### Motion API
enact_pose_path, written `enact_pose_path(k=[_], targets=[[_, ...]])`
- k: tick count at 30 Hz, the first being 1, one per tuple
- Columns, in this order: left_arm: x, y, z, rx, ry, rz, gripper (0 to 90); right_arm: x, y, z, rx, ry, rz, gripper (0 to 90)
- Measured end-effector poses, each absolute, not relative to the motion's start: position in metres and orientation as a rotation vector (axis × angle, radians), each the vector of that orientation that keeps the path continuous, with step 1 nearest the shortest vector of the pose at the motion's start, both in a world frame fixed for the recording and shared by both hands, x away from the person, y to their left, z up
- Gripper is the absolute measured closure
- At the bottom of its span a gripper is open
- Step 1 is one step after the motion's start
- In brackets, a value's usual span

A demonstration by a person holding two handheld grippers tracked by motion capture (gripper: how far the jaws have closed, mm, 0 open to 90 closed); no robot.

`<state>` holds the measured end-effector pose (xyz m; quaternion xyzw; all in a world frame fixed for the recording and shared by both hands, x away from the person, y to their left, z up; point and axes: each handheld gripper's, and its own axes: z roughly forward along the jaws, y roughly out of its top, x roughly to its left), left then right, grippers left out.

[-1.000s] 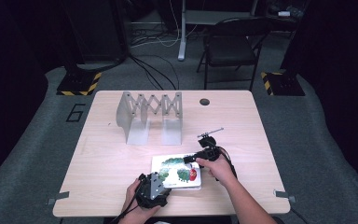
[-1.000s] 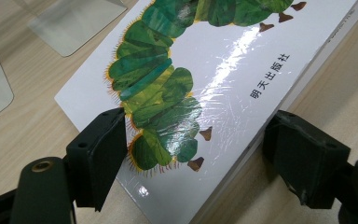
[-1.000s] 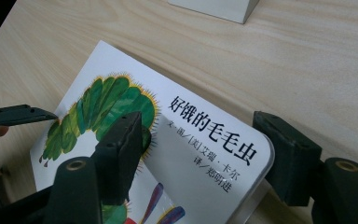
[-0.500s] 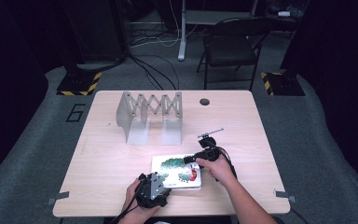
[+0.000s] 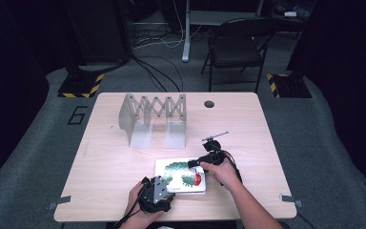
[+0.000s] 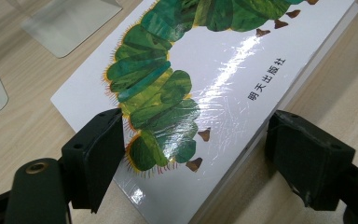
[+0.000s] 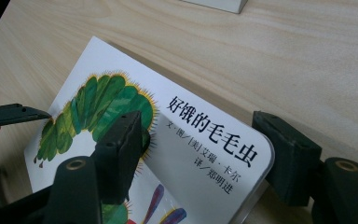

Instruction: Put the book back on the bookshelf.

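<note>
Left gripper (image 6: pixel 193 149): jaws are set astride the near corner of the picture book (image 6: pixel 223 84), one pad over the cover, the other beside the spine edge; a gap is seen at the outer pad, so the jaws are read as parted, not clamped. Right gripper (image 7: pixel 200 154): jaws likewise straddle a rounded corner of the book, one pad resting over the green caterpillar art, the other just off the edge; whether it pinches cannot be told. The book is laid flat on the wooden table (image 5: pixel 105 162), near the front edge, well apart from the grey accordion bookend rack (image 5: pixel 152 117). Black printed characters on the cover are legible in both gripper views; in the high view only green and red blotches on white are made out. The rack, a dark hole in the tabletop (image 5: pixel 209 103) and a folding chair (image 5: pixel 236 45) beyond the table are given by the high view. Left hand (image 5: pixel 140 205) is held low at the table's front edge; right hand (image 5: pixel 224 174) is angled in from the right, forearm extended.
</note>
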<state>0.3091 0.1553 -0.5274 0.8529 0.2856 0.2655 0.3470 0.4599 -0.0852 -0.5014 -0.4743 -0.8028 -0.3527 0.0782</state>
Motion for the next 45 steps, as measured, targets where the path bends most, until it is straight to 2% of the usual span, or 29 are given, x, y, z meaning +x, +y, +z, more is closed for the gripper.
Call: enact_pose_path(k=[5, 22, 35, 45], targets=[[0.308, 0.155, -0.526, 2.224, 0.736, 0.693, 21.2, 0.46, -0.085, -0.502, -1.418, -2.406, -1.058, 34.8], [0.311, 0.175, -0.504, 2.17, 0.83, 0.539, 25.7, 0.46, -0.087, -0.502, -1.428, -2.4, -1.066, 37.1], [0.327, 0.186, -0.504, 2.137, 0.912, 0.443, 27.5, 0.46, -0.087, -0.502, -1.431, -2.398, -1.066, 37.1], [0.338, 0.185, -0.508, 2.136, 0.947, 0.36, 24.3, 0.46, -0.087, -0.502, -1.431, -2.397, -1.06, 37.1]])
